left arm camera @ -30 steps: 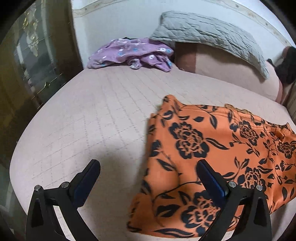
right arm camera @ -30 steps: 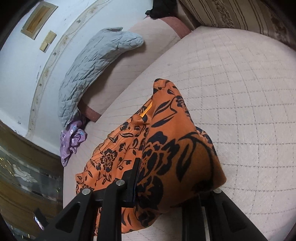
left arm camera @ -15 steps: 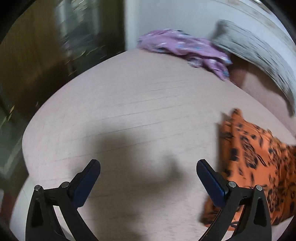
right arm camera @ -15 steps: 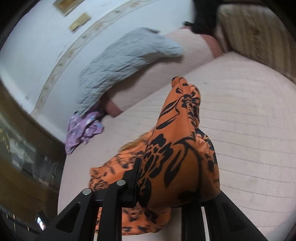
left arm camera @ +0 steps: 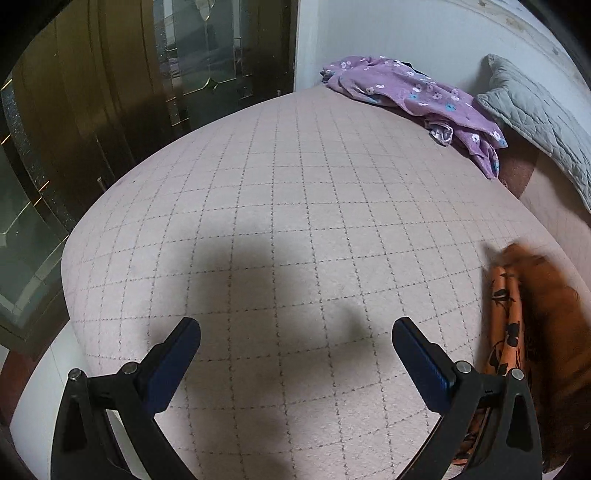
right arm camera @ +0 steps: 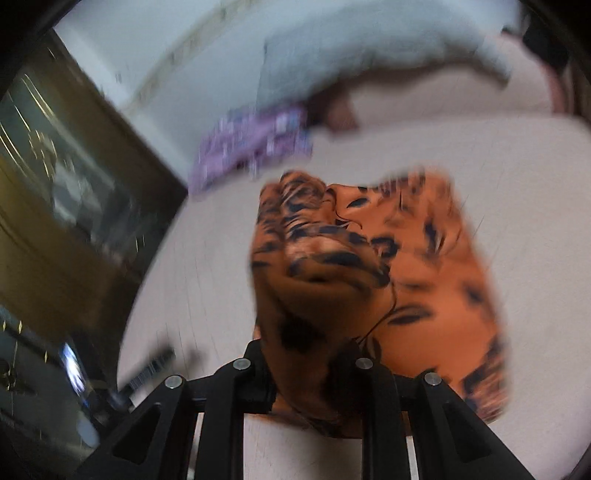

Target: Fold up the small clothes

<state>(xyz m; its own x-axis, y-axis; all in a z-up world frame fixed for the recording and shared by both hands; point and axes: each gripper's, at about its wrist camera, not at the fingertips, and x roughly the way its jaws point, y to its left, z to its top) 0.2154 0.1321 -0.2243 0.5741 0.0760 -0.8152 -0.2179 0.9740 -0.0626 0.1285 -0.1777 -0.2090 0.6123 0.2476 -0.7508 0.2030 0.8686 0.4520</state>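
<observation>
Folding the orange floral garment on the bed.
Right gripper pinches a bunched edge, jaws easing apart; left gripper spread, empty. Next: lay the fold flat.

both wrist views tilt down, close over bed; share purple garment.

Checked pink bed, white wall, glass-panelled wardrobe.

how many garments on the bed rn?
2. The orange floral garment lies mid-bed, a bunched part of it between the jaws of the right gripper, which are opening. The purple floral garment lies crumpled by the far wall beside the grey pillow. More may sit outside view.
</observation>
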